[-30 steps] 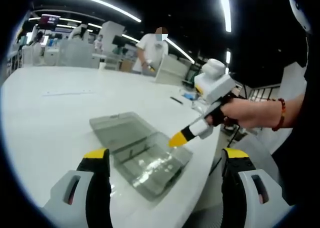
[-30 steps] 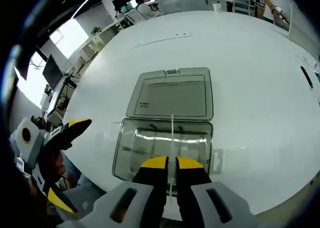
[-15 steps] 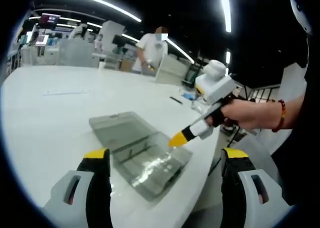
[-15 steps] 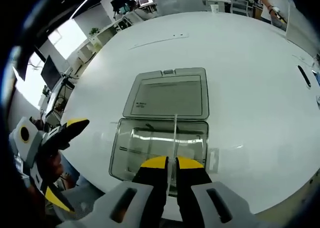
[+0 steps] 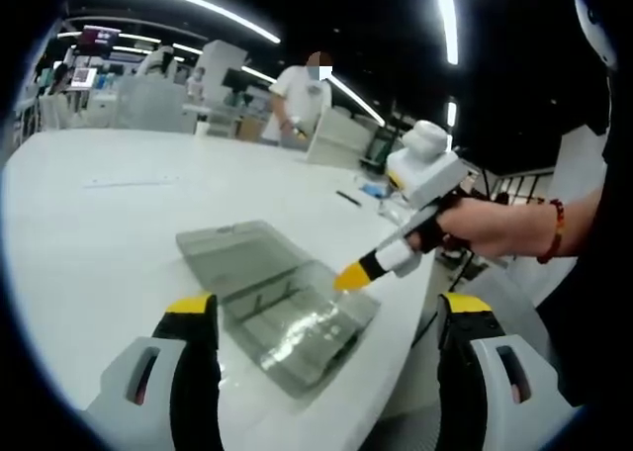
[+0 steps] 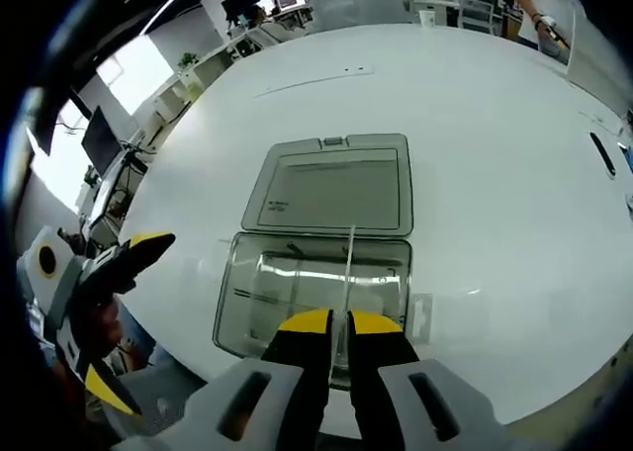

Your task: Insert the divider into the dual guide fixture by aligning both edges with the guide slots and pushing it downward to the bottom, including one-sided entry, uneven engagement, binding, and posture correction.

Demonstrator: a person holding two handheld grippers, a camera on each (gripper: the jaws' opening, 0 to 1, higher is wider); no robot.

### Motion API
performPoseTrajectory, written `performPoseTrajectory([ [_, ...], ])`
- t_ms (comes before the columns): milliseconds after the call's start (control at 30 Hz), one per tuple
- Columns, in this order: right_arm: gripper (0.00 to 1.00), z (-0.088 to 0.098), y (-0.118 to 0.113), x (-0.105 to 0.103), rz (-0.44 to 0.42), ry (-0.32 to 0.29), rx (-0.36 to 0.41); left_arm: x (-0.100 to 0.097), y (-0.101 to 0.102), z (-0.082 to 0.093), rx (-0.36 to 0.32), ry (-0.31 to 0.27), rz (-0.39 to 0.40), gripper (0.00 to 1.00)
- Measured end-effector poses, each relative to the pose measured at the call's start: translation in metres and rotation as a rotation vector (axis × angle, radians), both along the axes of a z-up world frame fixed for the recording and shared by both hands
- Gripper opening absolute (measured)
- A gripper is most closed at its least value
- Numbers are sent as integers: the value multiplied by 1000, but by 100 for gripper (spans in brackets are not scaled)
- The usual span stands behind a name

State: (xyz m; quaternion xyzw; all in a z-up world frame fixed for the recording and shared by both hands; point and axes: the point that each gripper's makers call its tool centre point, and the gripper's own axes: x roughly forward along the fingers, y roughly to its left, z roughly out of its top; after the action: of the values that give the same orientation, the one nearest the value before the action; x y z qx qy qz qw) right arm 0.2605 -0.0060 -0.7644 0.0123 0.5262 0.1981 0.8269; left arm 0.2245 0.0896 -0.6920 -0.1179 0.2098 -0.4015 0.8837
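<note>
A clear plastic box (image 6: 316, 288) lies on the white table (image 6: 475, 105), its lid (image 6: 336, 184) folded flat on the far side. My right gripper (image 6: 337, 321) is shut on a thin transparent divider (image 6: 347, 268), seen edge-on across the middle of the open box and leaning slightly. In the left gripper view, the right gripper (image 5: 348, 275) comes in from the right, its yellow tips over the near end of the box (image 5: 267, 293). My left gripper (image 5: 326, 308) stands wide open and holds nothing, short of the box. The left gripper (image 6: 129, 317) also hangs off the table's edge.
The box sits close to the table's curved near edge (image 6: 554, 392). A black pen-like object (image 6: 605, 154) lies at the table's right. Small items (image 5: 371, 189) lie farther along the table. A person in white (image 5: 302, 100) stands beyond it.
Almost nothing has changed. The right gripper view has shifted slightly, and the divider's far end now leans a little to the right. The left gripper has stayed put.
</note>
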Motion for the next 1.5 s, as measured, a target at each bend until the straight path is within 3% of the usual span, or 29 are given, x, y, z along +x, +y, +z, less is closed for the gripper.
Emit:
performPoseTrajectory([
  [800, 0, -2, 8, 0, 41, -17, -4, 0, -3, -2, 3, 5, -13, 90],
  [1500, 1, -24, 13, 0, 94, -73, -21, 0, -4, 0, 22, -5, -19, 91],
])
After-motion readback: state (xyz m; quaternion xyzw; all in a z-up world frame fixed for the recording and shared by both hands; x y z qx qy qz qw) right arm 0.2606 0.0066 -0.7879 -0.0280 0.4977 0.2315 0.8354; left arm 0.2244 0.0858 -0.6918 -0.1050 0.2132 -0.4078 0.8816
